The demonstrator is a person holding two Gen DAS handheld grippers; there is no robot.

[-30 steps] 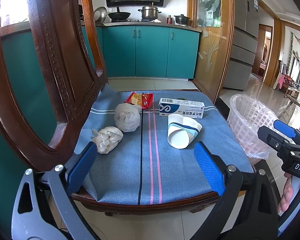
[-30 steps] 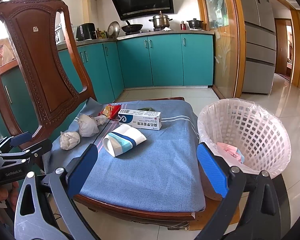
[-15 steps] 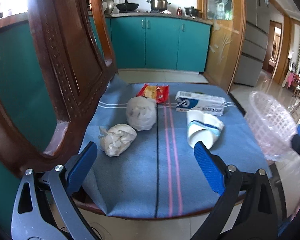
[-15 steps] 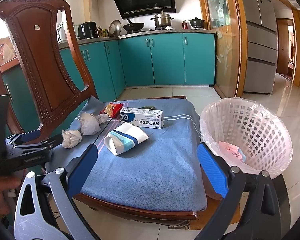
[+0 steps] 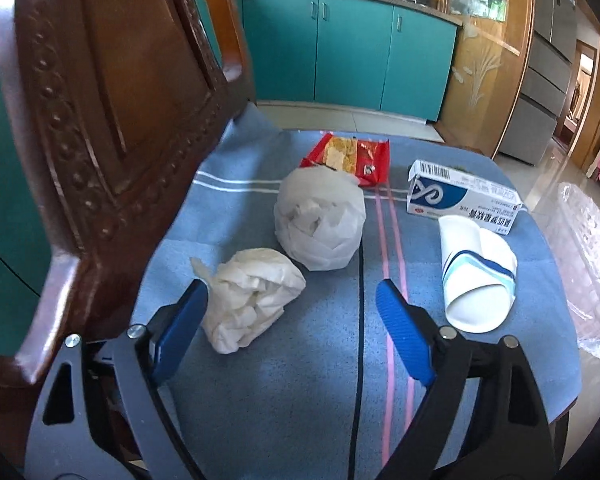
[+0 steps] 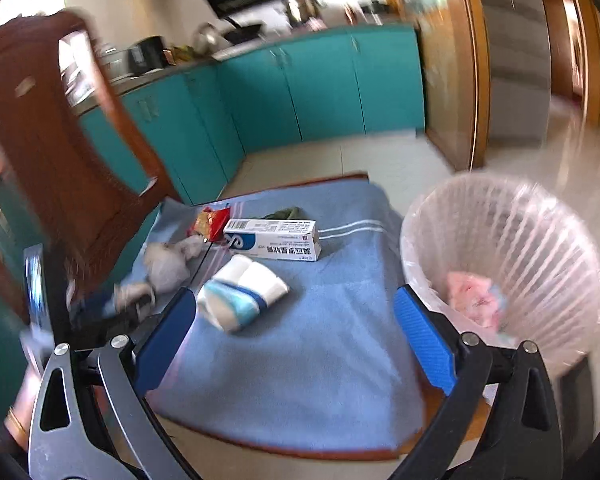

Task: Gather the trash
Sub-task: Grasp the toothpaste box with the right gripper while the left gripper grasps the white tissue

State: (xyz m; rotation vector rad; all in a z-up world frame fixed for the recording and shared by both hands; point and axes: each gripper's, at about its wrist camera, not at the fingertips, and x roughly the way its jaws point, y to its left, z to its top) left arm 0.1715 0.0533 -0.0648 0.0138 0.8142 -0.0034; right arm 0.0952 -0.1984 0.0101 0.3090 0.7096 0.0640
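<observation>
Trash lies on a chair seat covered by a blue cloth (image 5: pixel 300 380). Closest is a crumpled tissue (image 5: pixel 252 296), then a larger white paper ball (image 5: pixel 320 220), a red snack wrapper (image 5: pixel 352 156), a blue-and-white box (image 5: pixel 460 200) and a flattened paper cup (image 5: pixel 476 276). My left gripper (image 5: pixel 292 290) hangs low over the seat, its jaws closing. The tissue sits between them next to the left pad (image 5: pixel 180 320), and the other pad stands well clear of it. My right gripper (image 6: pixel 294 294) is open with nothing in it, near the seat's front edge by the cup (image 6: pixel 240 296).
A white mesh basket (image 6: pixel 512 248) with a plastic liner stands right of the chair, pink trash in its bottom. The carved wooden chair back (image 5: pixel 100 120) rises close on the left. Teal kitchen cabinets (image 5: pixel 340 52) and tiled floor lie beyond. The right wrist view is motion-blurred.
My left gripper has come forward and down onto the seat, so the crumpled tissue now lies between its jaws, which have narrowed a little. The right wrist view has swung and blurred.
</observation>
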